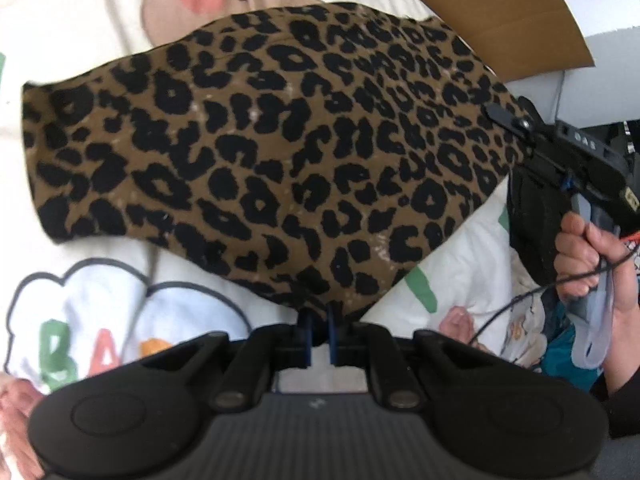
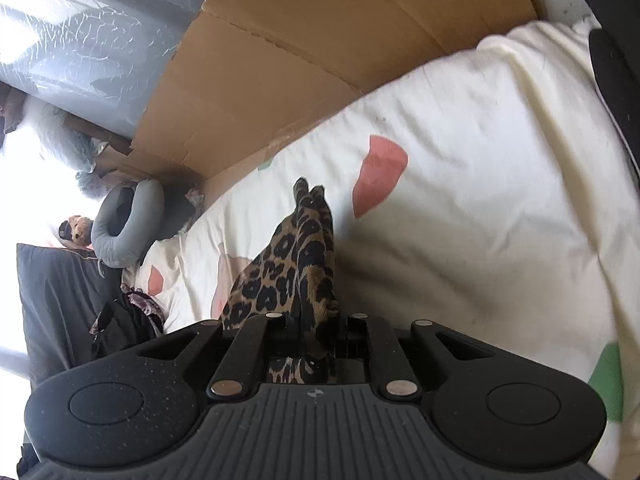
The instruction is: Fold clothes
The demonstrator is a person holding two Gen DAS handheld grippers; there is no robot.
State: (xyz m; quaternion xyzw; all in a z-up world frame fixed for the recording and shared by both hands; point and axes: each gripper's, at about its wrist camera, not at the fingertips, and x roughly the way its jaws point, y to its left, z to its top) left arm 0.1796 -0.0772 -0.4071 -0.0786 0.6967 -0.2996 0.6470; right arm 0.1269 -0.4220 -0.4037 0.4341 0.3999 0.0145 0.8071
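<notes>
The brown-and-black leopard-print knit garment [image 1: 272, 152] hangs stretched between the 2 tools above the cream printed bed cover [image 1: 460, 264], its far end draped onto the cover toward the bed's far edge, where a sheet of brown cardboard [image 2: 304, 64] leans. The left tool [image 1: 319, 320] is pinched narrow on the near hem, its blue fingertips [image 1: 306, 326] biting a small tuck of cloth. The right tool [image 2: 316, 320] is likewise clamped tight on a bunched fold of the same print, seen in the left wrist view at the garment's right corner [image 1: 516, 124] with a hand [image 1: 588, 264] on its handle.

This looks like the carry-over part of a fold. To do it well, I would keep both pinches firm and the held edge taut and level, so the cloth does not sag in the middle. Bringing the 2 corners down together onto the resting layer, edges matched, should avoid a skewed fold. Letting go only once the cloth lies flat seems wise, since the knit looks soft and prone to slipping.
</notes>
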